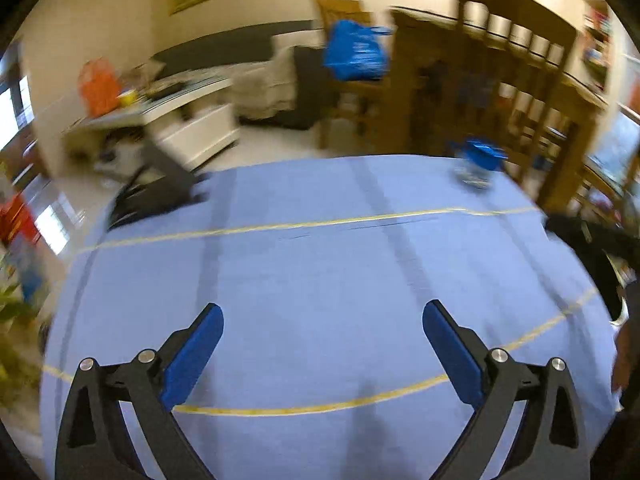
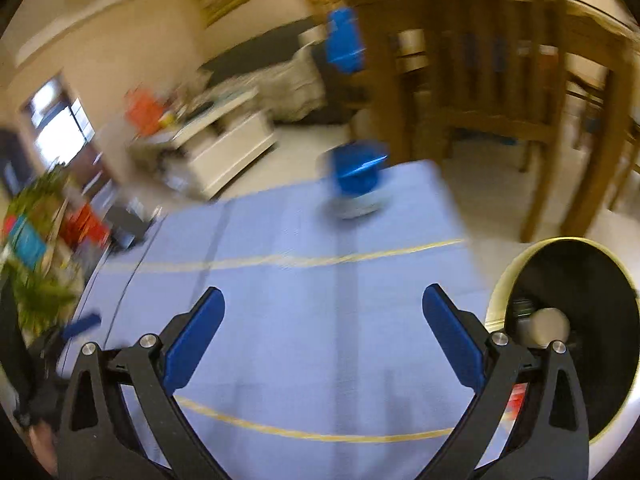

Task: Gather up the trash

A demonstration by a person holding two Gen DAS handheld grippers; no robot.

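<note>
A crumpled blue and white wrapper (image 1: 478, 162) lies at the far right corner of the blue tablecloth (image 1: 320, 272); it also shows in the right wrist view (image 2: 358, 182), blurred. My left gripper (image 1: 323, 320) is open and empty above the cloth, well short of the wrapper. My right gripper (image 2: 323, 306) is open and empty over the cloth. A round bin (image 2: 520, 264) with a black liner stands beside the table at the right; a pale cup-like item (image 2: 548, 324) and other trash lie inside it.
Wooden chairs (image 1: 516, 76) stand behind the table, one with a blue bag (image 1: 356, 50) hanging on it. A white low table (image 1: 192, 120) with clutter, a sofa and plants (image 2: 40, 280) are at the left. Both views are motion-blurred.
</note>
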